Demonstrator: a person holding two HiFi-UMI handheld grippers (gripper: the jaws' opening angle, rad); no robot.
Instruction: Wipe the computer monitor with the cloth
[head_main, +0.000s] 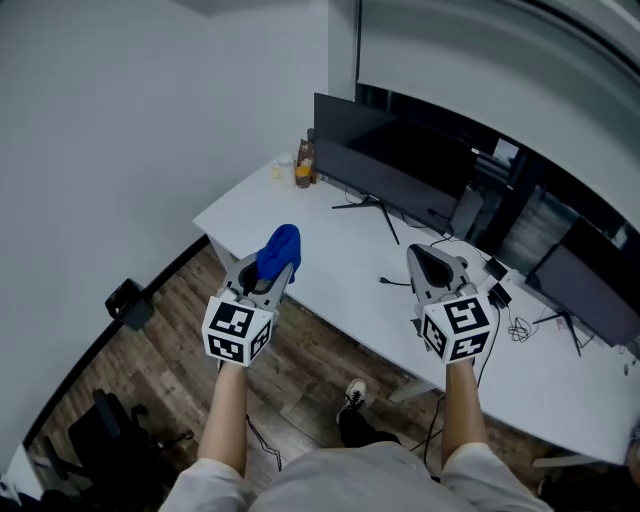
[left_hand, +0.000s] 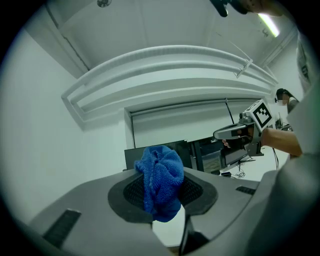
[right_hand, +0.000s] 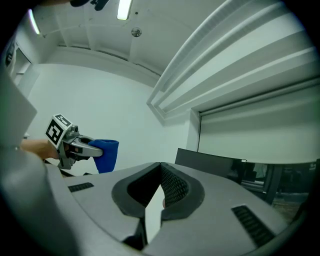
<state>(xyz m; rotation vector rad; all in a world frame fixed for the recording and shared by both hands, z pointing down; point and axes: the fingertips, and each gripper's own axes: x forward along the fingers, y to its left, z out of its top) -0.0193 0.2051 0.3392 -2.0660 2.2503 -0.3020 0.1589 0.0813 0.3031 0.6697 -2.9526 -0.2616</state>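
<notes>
A white desk (head_main: 300, 250) spreads ahead of both claws. The dark monitor (head_main: 392, 160) stands at its far edge beyond them, and a second screen (head_main: 590, 285) lies off past the right gripper (head_main: 424, 258). Loose cables (head_main: 400, 282) lie just ahead of that claw. What look like bottles (head_main: 303, 165) stand well beyond the left gripper (head_main: 268, 275), which clamps the bunched blue cloth (head_main: 279, 250) between its jaws. Only the right gripper view shows that claw's jaws met at the tips, holding nothing.
</notes>
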